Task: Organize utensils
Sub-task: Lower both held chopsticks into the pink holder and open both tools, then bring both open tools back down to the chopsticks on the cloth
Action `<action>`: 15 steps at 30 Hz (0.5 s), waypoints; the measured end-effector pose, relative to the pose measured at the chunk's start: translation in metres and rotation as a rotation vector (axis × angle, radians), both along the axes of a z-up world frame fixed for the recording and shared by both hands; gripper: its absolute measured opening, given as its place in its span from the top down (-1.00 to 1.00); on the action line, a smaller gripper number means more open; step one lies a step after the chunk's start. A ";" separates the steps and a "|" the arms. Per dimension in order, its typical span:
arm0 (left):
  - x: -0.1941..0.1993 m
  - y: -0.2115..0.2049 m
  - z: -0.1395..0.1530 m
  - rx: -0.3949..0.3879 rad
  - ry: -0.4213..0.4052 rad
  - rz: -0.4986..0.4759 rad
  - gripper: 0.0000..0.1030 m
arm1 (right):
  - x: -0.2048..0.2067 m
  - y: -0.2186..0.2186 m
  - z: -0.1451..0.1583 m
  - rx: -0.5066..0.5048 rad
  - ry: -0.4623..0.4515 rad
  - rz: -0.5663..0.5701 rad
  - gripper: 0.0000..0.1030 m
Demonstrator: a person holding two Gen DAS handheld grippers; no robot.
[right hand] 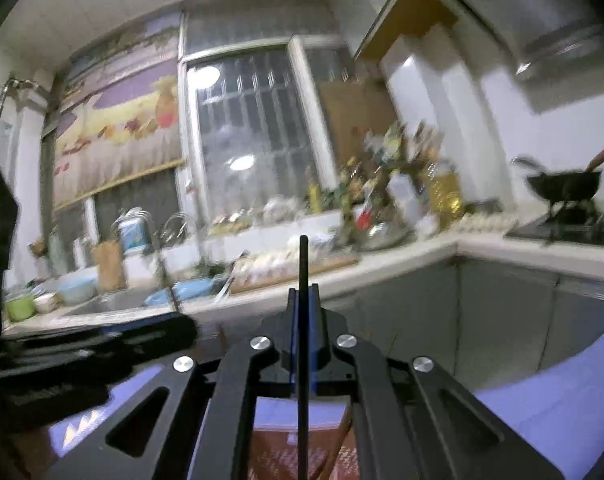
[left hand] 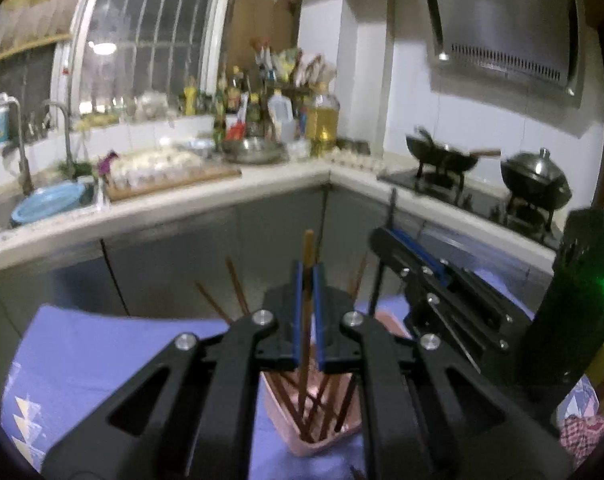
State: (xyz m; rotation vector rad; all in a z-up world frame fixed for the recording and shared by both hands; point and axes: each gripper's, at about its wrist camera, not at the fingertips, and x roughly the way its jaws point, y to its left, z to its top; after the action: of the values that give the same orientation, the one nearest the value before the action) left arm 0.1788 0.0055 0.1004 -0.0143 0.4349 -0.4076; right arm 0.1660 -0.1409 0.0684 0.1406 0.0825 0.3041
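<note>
Left wrist view first: the left gripper [left hand: 309,304] has its blue-padded fingers [left hand: 298,312] pinched on a brown chopstick [left hand: 307,280] that stands nearly upright, its pale tip poking out toward 12 o'clock and its lower end running down into a pink holder [left hand: 321,440]. The holder sits at 6 o'clock on a lilac cloth [left hand: 102,352] and carries more reddish-brown sticks [left hand: 341,404], leaning at different angles; two of them [left hand: 234,284] fan out toward 11 o'clock above the jaws. At 3 o'clock the right gripper [left hand: 417,256] enters, tilted, with a thin black chopstick [left hand: 391,208] in it. Behind run a pale counter [left hand: 222,196], a sink with a blue basin [left hand: 50,202] at 9 o'clock, bottles [left hand: 321,120] at 12, and two woks [left hand: 453,156] on a stove at 2 under a steel hood [left hand: 501,28].

Right wrist view: the right gripper [right hand: 302,320] has its fingers [right hand: 292,328] closed tight on the black chopstick [right hand: 302,288], a plain dark rod standing vertical through the jaws, its top at 12 o'clock against the counter [right hand: 381,252]. Below, at 6 o'clock, only a blurred reddish patterned surface [right hand: 282,452] shows, too soft to name; the pink holder and its sticks are not made out here. The left gripper [right hand: 102,344] is a dark blur at 9 o'clock, its grip unreadable from this side. This camera alone shows the fruit-print blind [right hand: 118,128] and the barred window [right hand: 254,120] head-on.
</note>
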 end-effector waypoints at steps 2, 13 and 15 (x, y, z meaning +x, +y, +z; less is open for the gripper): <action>0.002 -0.002 -0.010 0.021 0.032 0.017 0.85 | 0.002 0.007 -0.008 -0.044 0.061 0.045 0.90; -0.052 0.022 -0.010 0.069 0.021 0.206 0.41 | -0.086 -0.003 0.012 0.050 0.053 0.121 0.56; -0.070 0.025 -0.009 0.072 0.006 0.221 0.41 | -0.110 -0.007 0.014 0.060 0.028 0.118 0.38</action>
State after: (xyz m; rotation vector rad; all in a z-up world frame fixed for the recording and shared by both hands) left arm 0.1086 0.0307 0.0918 0.0062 0.4481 -0.1744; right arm 0.0562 -0.1481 0.0825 0.2002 0.1099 0.4222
